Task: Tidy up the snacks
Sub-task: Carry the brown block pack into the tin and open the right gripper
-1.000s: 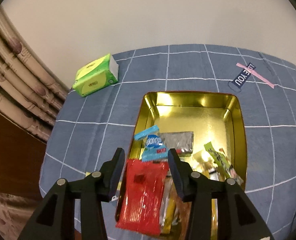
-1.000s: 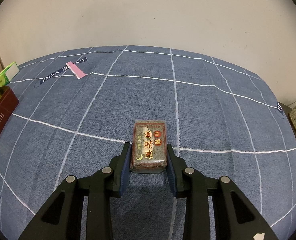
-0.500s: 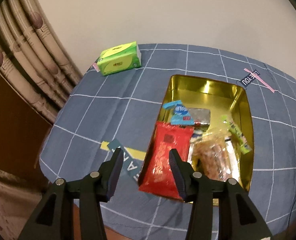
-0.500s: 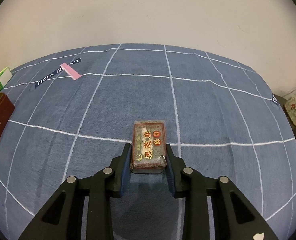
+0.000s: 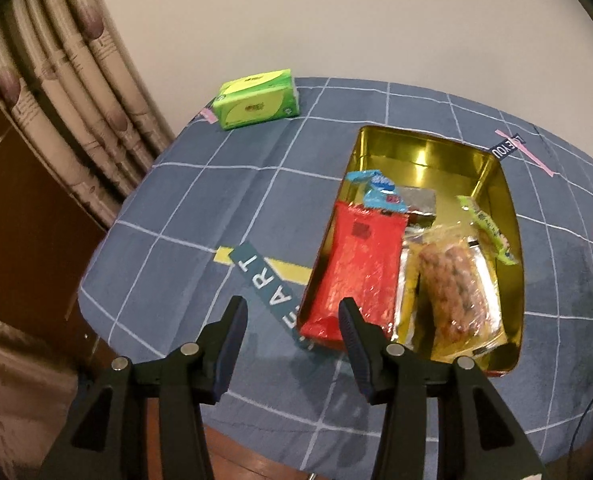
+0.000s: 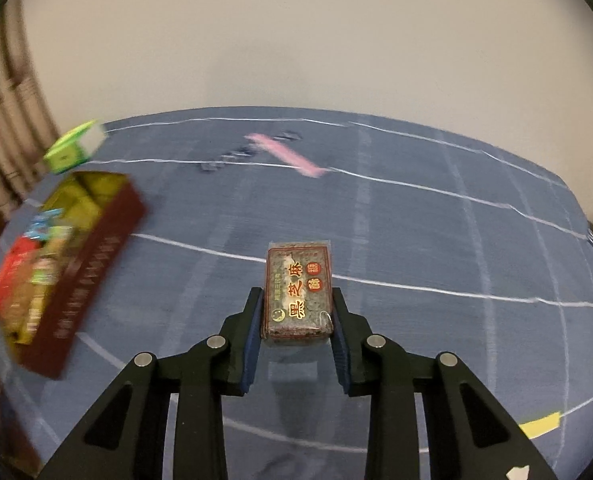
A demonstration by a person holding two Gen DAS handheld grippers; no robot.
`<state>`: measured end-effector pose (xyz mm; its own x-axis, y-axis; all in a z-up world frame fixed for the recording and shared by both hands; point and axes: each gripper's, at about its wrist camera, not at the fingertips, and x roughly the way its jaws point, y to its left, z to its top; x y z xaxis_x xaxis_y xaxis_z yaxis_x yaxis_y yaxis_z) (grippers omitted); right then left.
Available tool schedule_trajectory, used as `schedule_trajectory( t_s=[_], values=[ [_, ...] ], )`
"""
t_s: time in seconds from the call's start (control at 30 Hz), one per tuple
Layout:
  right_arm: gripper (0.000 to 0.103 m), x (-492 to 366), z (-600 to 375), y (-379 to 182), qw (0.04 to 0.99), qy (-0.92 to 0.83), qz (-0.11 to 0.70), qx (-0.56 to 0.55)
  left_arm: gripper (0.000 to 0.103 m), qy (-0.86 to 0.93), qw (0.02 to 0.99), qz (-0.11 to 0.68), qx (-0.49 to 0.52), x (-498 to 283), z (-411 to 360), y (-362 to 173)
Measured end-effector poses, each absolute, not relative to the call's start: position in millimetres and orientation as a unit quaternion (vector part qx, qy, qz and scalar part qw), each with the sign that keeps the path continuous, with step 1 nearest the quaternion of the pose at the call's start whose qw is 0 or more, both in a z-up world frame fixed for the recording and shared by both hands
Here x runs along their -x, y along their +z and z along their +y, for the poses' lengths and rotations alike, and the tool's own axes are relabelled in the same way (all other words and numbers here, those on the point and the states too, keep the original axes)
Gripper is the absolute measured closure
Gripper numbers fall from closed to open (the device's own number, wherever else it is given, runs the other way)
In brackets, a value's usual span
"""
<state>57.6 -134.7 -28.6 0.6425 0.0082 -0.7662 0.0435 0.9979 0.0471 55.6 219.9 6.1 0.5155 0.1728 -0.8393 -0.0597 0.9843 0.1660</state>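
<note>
Between the blue-padded fingers of the right gripper (image 6: 297, 330), above the blue checked tablecloth (image 6: 416, 220), sits a flat rectangular snack brick in clear wrap with a dark red label (image 6: 298, 290) — its long axis runs straight away from the camera, the jaws narrowed onto its two long sides. Off to its left, near the cloth's left edge, a dark red rectangular tin with a gold interior (image 5: 492, 184) holds a glossy red foil packet (image 5: 362, 268), a clear bag of brown nuggets (image 5: 454, 288), a silver foil pack (image 5: 418, 202) and blue and green wrappers. The left gripper (image 5: 292, 322) hangs over the cloth's near edge beside the tin, jaws half apart — nothing between them. A green tissue pack (image 5: 256, 98) lies at the far left corner.
</note>
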Motion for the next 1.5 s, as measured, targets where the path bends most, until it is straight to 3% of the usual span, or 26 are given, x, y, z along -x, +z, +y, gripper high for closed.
schedule_trajectory(
  t_s=[0.57,1.5],
  values=[
    [0.075,-67.6,28.2,-4.3,0.894,0.131,0.429,0.016,0.055,0.104,0.868,0.485,-0.024,-37.7,258.4,5.6],
    [0.073,-95.1,79.7,-38.5,0.878,0.121,0.462,0.017,0.055,0.105,0.864,0.493,-0.011,-36.1,263.4,-1.5]
  ],
)
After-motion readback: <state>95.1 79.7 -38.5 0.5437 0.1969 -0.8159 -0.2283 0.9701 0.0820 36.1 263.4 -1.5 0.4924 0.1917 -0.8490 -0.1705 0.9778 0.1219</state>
